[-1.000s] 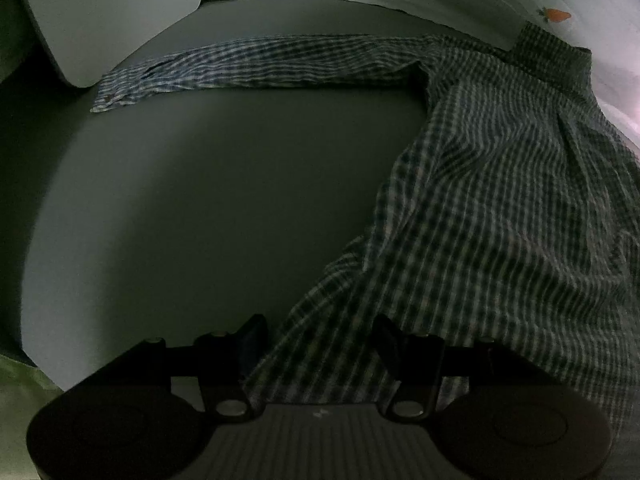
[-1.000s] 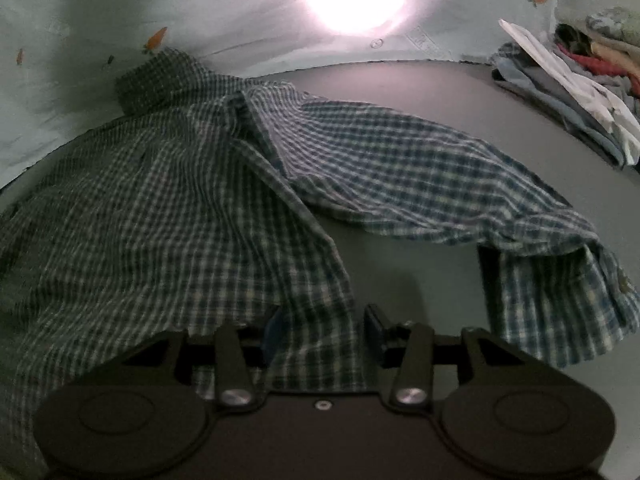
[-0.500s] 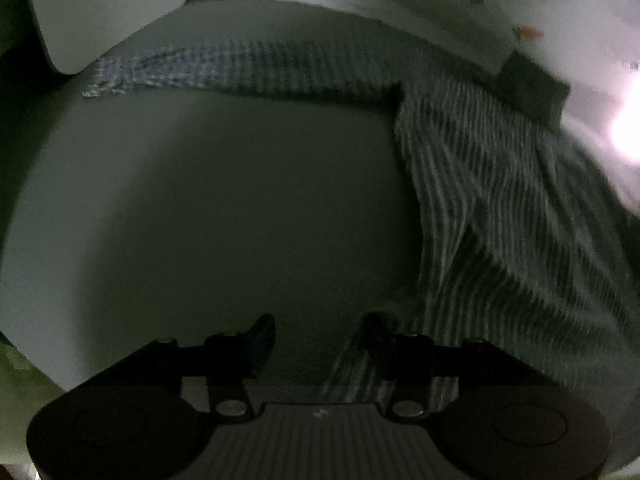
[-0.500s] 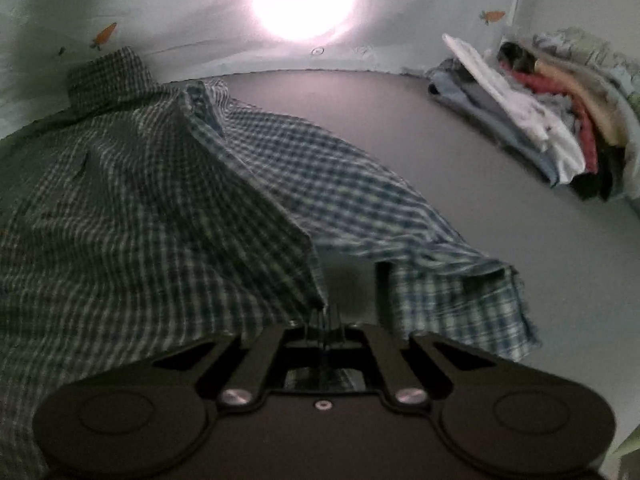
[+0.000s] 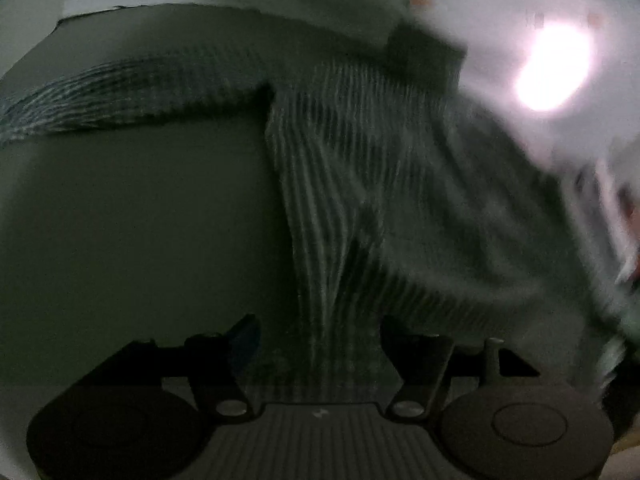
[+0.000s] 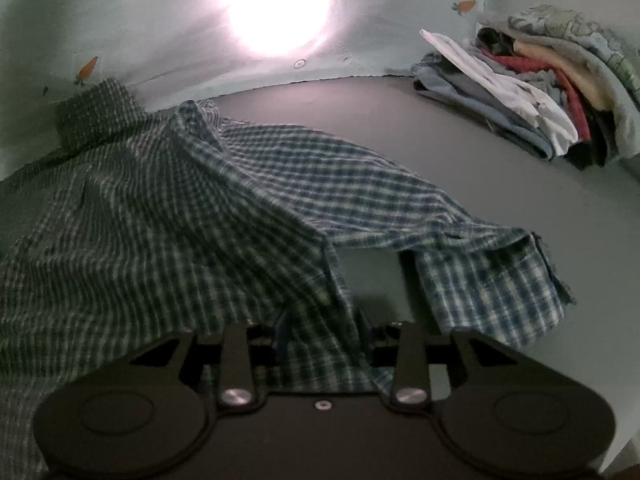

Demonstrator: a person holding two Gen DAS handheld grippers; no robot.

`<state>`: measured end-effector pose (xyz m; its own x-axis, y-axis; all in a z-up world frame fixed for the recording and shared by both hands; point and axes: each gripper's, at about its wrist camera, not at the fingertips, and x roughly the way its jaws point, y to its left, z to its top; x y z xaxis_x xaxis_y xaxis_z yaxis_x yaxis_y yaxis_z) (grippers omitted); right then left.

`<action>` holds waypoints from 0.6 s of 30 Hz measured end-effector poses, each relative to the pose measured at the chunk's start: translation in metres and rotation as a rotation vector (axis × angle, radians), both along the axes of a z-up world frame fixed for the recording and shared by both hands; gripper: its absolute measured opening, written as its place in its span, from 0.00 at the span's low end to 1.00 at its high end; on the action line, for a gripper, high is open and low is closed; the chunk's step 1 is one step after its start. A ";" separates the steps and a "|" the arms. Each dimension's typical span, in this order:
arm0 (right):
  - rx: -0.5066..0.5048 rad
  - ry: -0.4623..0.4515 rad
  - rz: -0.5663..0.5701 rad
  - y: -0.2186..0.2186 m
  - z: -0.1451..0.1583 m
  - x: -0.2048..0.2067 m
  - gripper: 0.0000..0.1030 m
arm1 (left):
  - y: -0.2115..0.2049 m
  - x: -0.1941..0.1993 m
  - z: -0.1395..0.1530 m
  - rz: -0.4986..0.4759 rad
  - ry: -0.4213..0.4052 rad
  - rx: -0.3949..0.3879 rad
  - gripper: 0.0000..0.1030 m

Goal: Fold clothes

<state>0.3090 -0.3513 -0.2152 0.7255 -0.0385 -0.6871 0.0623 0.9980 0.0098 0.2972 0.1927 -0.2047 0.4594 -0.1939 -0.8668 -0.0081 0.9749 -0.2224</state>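
The grey surface (image 6: pixel 500 168) runs back to a pale cloth backdrop (image 6: pixel 140 32) printed with small carrots, with a bright glare of light on it.

The shirt (image 6: pixel 140 220), a blue-and-white check, lies spread over the surface with its collar (image 6: pixel 92 116) against the far edge at the backdrop. In the right wrist view its body fills the left half, and one sleeve (image 6: pixel 360 192) runs out to the right, bending back near its cuff (image 6: pixel 492 288), which lies flat toward the near edge. In the left wrist view, which is dark and blurred, the other sleeve (image 5: pixel 120 92) stretches out to the left along the far part of the surface, and the shirt's side edge runs down toward the near edge.

A pile of folded clothes (image 6: pixel 532 88) sits in the far right corner, well apart from the shirt.

The right gripper (image 6: pixel 322 328) is over the shirt's hem near the near edge; its fingers are opening, with a fold of cloth lying between them, not pinched.

The left gripper (image 5: pixel 318 344) has its fingers parted over the shirt's lower side edge; cloth lies between them, but the pads stand clear of it.
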 end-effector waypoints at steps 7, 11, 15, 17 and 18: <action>0.130 -0.043 -0.087 -0.030 0.023 -0.006 0.01 | 0.022 -0.025 0.025 0.151 0.000 -0.122 0.02; 0.148 -0.026 -0.076 -0.035 0.026 -0.010 0.01 | 0.051 -0.042 0.027 0.281 0.077 -0.142 0.06; 0.026 0.070 -0.004 -0.015 0.010 -0.002 0.17 | 0.036 -0.037 0.000 0.200 0.200 0.172 0.11; 0.007 0.071 0.007 -0.010 0.015 0.001 0.45 | 0.031 -0.037 0.004 0.191 0.174 0.177 0.24; 0.003 0.052 0.012 -0.007 0.019 0.002 0.47 | 0.032 -0.035 0.009 0.209 0.148 0.152 0.34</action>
<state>0.3106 -0.3588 -0.1962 0.6890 -0.0279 -0.7242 0.0509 0.9987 0.0099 0.2626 0.2247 -0.1961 0.3419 0.0292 -0.9393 -0.2338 0.9707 -0.0550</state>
